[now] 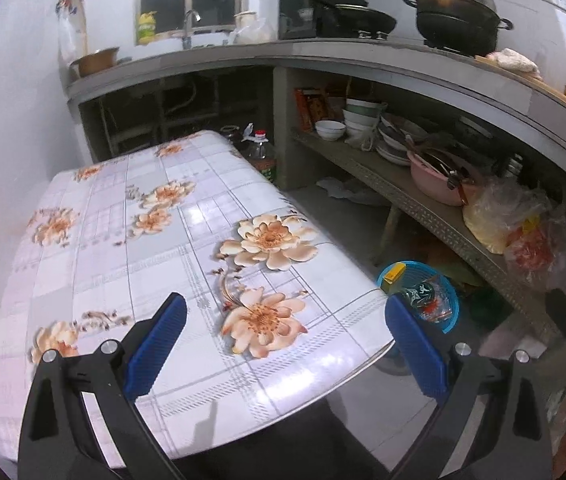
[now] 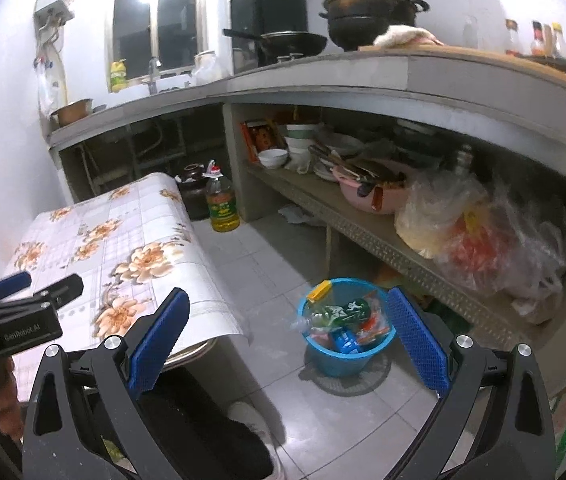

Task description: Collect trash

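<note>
Both grippers, left gripper [image 1: 285, 342] and right gripper [image 2: 289, 340], gape empty; trash sits in the blue basket [image 2: 325, 358], the floral surface [image 1: 131, 248] bare, so collecting looks finished.

The left tool [image 1: 285, 316] is hanging with its blue pads spread wide apart and nothing between them. The right tool [image 2: 289, 312] is likewise gaping, empty. In the right wrist view the left tool is sitting off to the left, level.
</note>
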Demonstrator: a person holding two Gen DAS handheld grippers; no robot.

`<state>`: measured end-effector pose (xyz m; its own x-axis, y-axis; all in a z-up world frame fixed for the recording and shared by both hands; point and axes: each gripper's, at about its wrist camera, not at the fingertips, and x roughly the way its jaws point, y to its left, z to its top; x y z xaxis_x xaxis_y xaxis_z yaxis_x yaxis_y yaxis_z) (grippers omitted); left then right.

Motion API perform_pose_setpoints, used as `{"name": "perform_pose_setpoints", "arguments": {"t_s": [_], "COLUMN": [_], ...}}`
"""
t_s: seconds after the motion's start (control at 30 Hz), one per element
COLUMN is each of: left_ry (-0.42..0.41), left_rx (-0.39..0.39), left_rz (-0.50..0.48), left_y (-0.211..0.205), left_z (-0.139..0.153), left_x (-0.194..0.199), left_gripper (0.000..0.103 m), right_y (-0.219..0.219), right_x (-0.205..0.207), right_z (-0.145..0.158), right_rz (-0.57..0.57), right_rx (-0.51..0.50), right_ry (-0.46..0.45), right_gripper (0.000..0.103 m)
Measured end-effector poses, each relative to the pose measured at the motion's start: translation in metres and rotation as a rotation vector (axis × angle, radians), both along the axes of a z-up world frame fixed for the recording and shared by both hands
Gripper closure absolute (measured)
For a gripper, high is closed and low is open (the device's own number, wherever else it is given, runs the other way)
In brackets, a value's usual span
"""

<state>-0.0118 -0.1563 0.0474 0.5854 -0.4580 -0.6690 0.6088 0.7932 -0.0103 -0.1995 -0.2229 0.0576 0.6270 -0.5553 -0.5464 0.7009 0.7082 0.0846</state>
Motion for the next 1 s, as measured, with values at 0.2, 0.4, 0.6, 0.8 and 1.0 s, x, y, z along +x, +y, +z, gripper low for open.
{"name": "perform_pose_setpoints", "arguments": {"t_s": [0.2, 0.4, 0.6, 0.8, 1.0], "left_ry": [0.048, 0.081, 0.105, 0.121, 0.130], "left_rx": [0.080, 0.148, 0.144, 0.169, 0.175], "left_rz": [0.020, 0.112, 0.169, 0.162, 0.134], "left_y": [-0.005, 0.004, 0.012, 0.009, 0.004], "left_z": [-0.012, -0.025, -0.026, -0.032, -0.032], "left_x": [-0.003, 0.007, 0.015, 0.015, 0.011], "left_gripper": [0.006, 0.006, 0.006, 0.006, 0.006], "right_y": [-0.001, -0.006, -0.015, -0.019, -0.020], "right_x": [-0.001, 0.001, -0.006, -0.017, -0.017], "right_z": [-0.002, -0.014, -0.020, -0.021, -0.024], "right_rz": [-0.048, -0.081, -0.110, -0.146, -0.141], "right_rx": [-0.034, -0.015, 0.001, 0.019, 0.035], "right_ry": [0.059, 0.128, 0.176, 0.183, 0.195], "right_gripper": [0.008, 0.008, 0.008, 0.008, 0.008]}}
